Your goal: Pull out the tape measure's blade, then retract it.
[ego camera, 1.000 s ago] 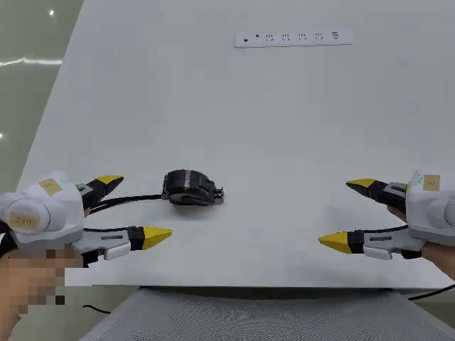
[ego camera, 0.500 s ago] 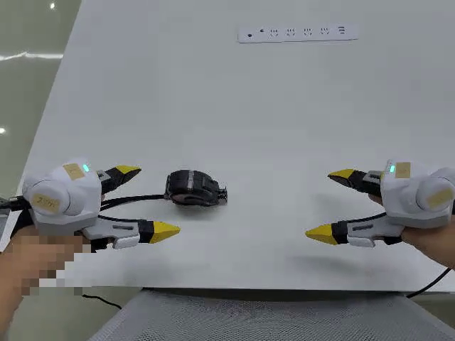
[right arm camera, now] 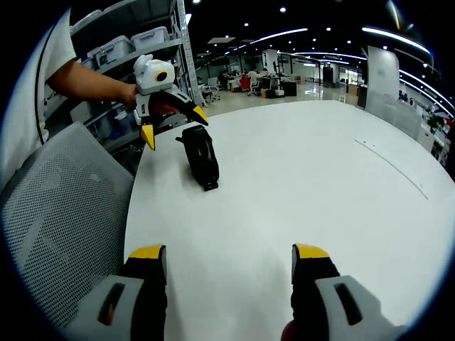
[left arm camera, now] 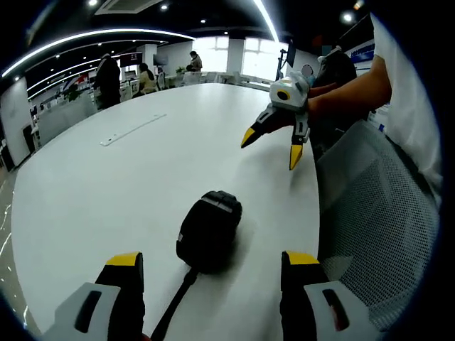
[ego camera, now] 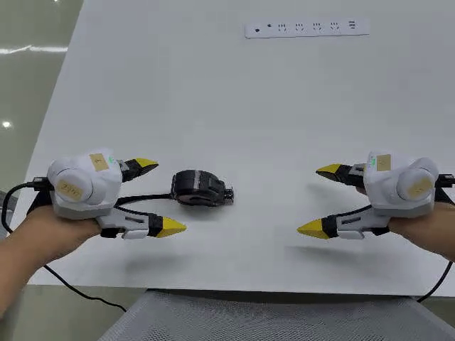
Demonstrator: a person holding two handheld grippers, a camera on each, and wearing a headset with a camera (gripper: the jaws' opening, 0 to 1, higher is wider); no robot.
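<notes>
Both agape, empty: left tool (ego camera: pixel 163 195) just beside tape measure (ego camera: pixel 201 188), right tool (ego camera: pixel 314 199) well apart; case likely rigid, smooth, so clamp flanks, pinch blade tab (ego camera: pixel 228 193).

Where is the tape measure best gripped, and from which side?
Probably across the middle of the tape measure, coming from its strap end with the open left gripper. It lies straight ahead between those jaws, and its blade tip faces the right gripper, left free to pull.
</notes>
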